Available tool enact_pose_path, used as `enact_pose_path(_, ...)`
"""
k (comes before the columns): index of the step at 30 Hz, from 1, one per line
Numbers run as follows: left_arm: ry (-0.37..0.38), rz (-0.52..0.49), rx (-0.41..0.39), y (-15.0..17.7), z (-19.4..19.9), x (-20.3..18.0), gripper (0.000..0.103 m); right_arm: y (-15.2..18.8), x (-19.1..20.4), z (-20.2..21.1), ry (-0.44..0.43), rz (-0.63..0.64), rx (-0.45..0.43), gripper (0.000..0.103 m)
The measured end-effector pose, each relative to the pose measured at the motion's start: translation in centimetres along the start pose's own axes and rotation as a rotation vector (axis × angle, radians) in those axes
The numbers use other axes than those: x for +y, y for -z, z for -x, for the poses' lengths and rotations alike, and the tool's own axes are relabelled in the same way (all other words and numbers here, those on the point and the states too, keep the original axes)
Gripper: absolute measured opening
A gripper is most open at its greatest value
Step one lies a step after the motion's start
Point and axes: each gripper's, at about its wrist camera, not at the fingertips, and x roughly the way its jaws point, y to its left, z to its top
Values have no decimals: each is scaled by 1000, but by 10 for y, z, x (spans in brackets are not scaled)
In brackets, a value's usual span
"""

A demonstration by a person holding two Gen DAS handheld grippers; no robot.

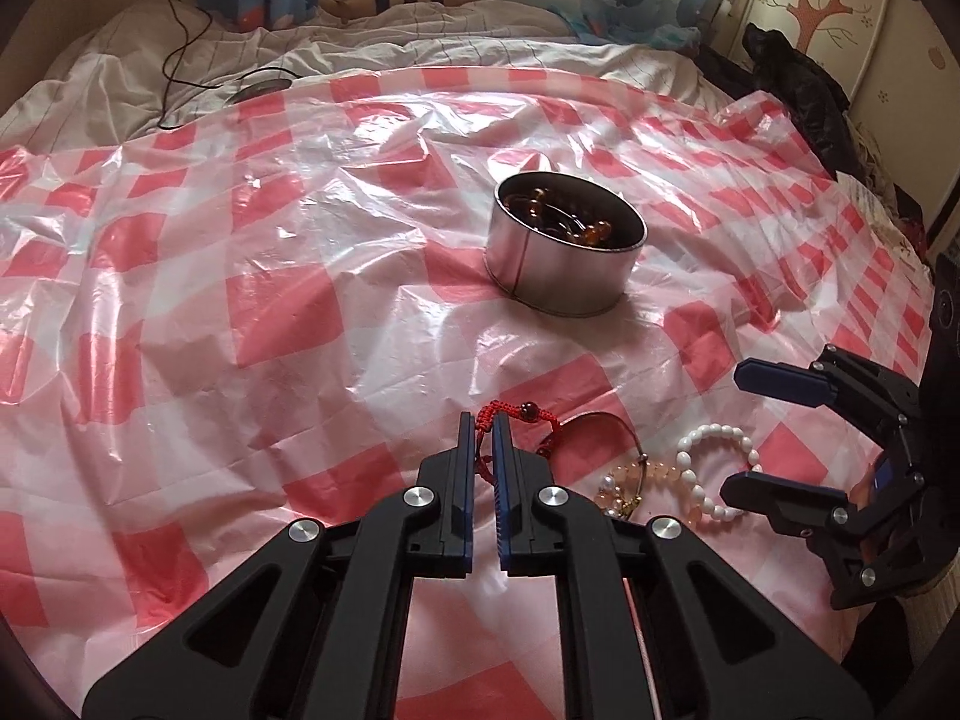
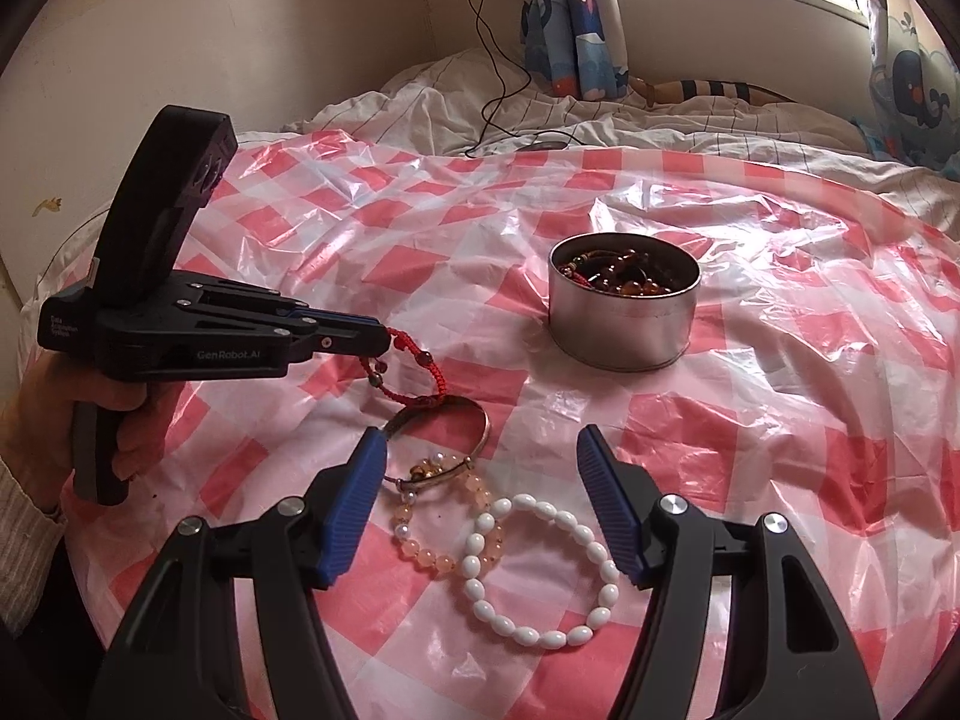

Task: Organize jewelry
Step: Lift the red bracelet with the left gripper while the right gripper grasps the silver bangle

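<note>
1. The left gripper has its jaws pressed together on the red cord bracelet. One end of the cord is pinched at the fingertips; the rest hangs down to the sheet, its far end lying across the metal bangle.
2. The right gripper has its jaws spread wide and grips nothing. The peach bead bracelet and white bead bracelet lie between and just below its fingers, overlapping each other.
3. The round tin stands upright beyond the loose pieces, well apart from both grippers, with dark and amber beads inside.
4. A hand in a knit sleeve holds the left gripper's handle.
5. Everything rests on a crinkled red-and-white checked plastic sheet spread over a bed with white bedding.
6. Behind are whale-print curtains, a black cable and a cream wall.
</note>
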Motion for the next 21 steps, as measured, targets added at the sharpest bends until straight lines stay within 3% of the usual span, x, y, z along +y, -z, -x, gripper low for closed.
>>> enact_pose_path(7, -46, 32, -10, -3, 3, 12, 5, -5, 13, -26, -20, 42, 76, 35)
enact_pose_path(8, -52, 30, -8, -3, 2, 13, 5, -7, 14, -32, -19, 41, 88, 27)
enact_pose_path(15, -64, 25, -3, -3, 0, 14, 5, -7, 5, -62, 57, -6, 178, 18)
enact_pose_path(21, -69, 21, -3, -2, -2, 13, 5, -10, 5, -59, 67, -7, 161, 4)
